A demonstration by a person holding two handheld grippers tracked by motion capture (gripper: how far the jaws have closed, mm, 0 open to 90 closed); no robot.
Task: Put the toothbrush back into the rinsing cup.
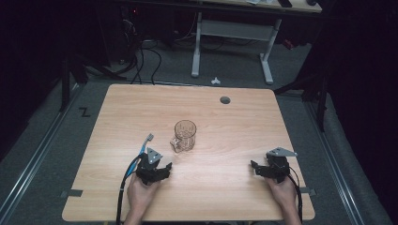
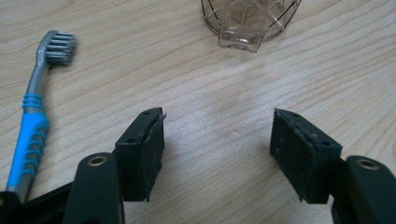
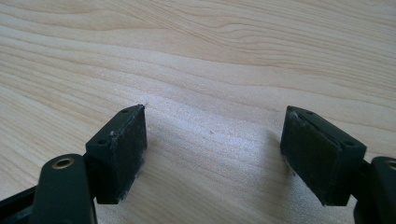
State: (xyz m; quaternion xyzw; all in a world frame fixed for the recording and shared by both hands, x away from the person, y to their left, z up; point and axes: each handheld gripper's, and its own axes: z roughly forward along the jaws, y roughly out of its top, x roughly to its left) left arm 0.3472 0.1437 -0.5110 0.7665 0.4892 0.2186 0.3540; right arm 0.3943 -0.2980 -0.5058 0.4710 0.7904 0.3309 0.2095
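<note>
Wood table (image 1: 225, 197) holds a glass mug (image 1: 185, 135) in the middle and a toothbrush (image 2: 32, 121) beside the left gripper (image 2: 217, 154). Both it and the right gripper (image 3: 215, 154) rest low, jaws apart, holding nothing. Nothing looks started; next, probably, the left one turns to the toothbrush.

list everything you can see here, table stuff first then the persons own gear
table: 1, light wood, centre of the high view, round grey hole near its far edge
glass mug: 1, clear with a handle, upright mid-table
toothbrush: 1, blue and grey, flat on the table, left of the mug, beside the left tongs
second desk: 1, white legs, on the floor beyond the table
cables: several, black, on the floor at far left
left tongs: 1, black, open, near the mug
right tongs: 1, black, open, over bare wood
hands: 2, at the near edge
</note>
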